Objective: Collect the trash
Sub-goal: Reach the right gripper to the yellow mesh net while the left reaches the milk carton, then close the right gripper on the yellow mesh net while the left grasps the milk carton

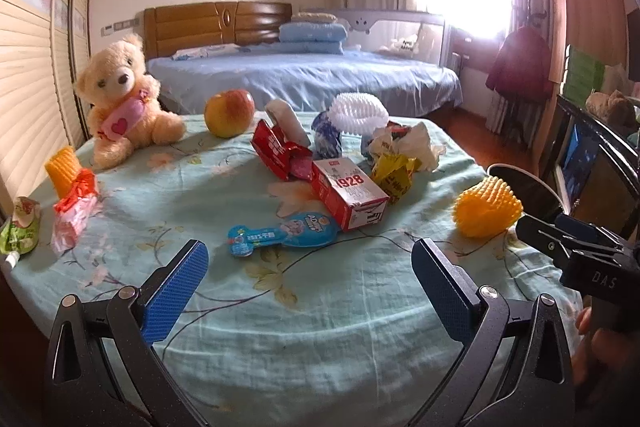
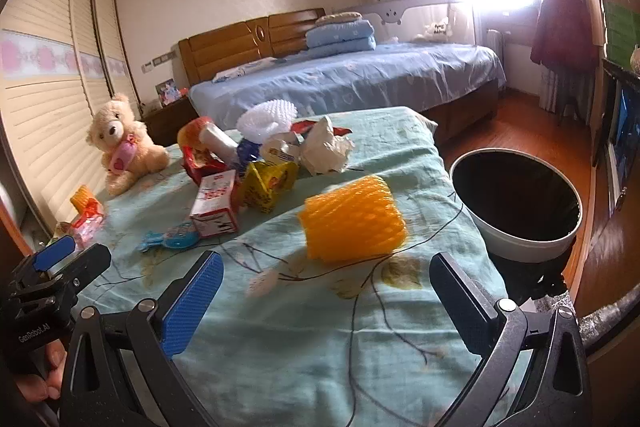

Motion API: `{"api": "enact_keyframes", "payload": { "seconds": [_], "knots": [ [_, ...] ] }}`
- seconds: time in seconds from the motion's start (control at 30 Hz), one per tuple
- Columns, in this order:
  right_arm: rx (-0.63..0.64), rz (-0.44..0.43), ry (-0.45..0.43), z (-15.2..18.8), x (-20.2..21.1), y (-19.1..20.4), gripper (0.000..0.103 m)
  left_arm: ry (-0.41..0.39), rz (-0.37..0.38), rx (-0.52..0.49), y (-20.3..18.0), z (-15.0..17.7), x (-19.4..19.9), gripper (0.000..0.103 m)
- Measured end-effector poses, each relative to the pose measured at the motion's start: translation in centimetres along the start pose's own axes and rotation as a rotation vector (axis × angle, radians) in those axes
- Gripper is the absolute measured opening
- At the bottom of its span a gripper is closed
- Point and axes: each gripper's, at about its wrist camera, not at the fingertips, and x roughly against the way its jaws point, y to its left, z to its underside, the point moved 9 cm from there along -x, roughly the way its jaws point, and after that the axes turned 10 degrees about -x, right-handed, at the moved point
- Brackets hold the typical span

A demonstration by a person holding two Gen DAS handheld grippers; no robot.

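Trash lies on a table under a teal floral cloth (image 1: 280,307). A red and white "1928" carton (image 1: 352,193), a blue wrapper (image 1: 280,233), a red packet (image 1: 280,151), a yellow wrapper (image 1: 394,175), crumpled tissue (image 1: 420,143) and white foam net (image 1: 360,111) sit mid-table. A yellow foam net (image 2: 354,219) lies just ahead of my right gripper (image 2: 326,299), which is open and empty. My left gripper (image 1: 310,291) is open and empty, short of the blue wrapper. A white bin with a black liner (image 2: 516,199) stands off the table's right edge.
A teddy bear (image 1: 124,99) and an apple (image 1: 229,111) sit at the back left. An orange net with a red-pink wrapper (image 1: 74,195) and a green pouch (image 1: 22,231) lie at the left edge. A bed (image 1: 304,75) stands behind.
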Motion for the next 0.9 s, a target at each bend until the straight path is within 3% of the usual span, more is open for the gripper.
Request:
{"api": "enact_keyframes", "payload": {
  "seconds": [0.3, 0.63, 0.8, 0.87, 0.9],
  "knots": [
    [-0.041, 0.018, 0.104, -0.5, -3.2, -2.6, 0.102, 0.081, 0.037, 0.026, -0.9, -1.0, -4.9, 0.103],
    [-0.098, -0.044, 0.206, -0.4, -6.1, -3.4, 0.096, 0.196, 0.040, 0.056, -2.7, -1.6, -10.6, 0.103],
    [-0.102, -0.075, 0.244, -0.2, -7.2, -3.1, 0.086, 0.243, 0.007, 0.050, -2.8, -1.9, -12.6, 0.103],
    [-0.105, -0.085, 0.251, -0.2, -7.5, -3.1, 0.081, 0.263, 0.004, 0.041, -2.9, -1.9, -13.1, 0.094],
    [-0.106, -0.090, 0.259, -0.2, -7.6, -3.0, 0.074, 0.277, 0.007, 0.040, -2.9, -1.7, -13.4, 0.084]
  ]
}}
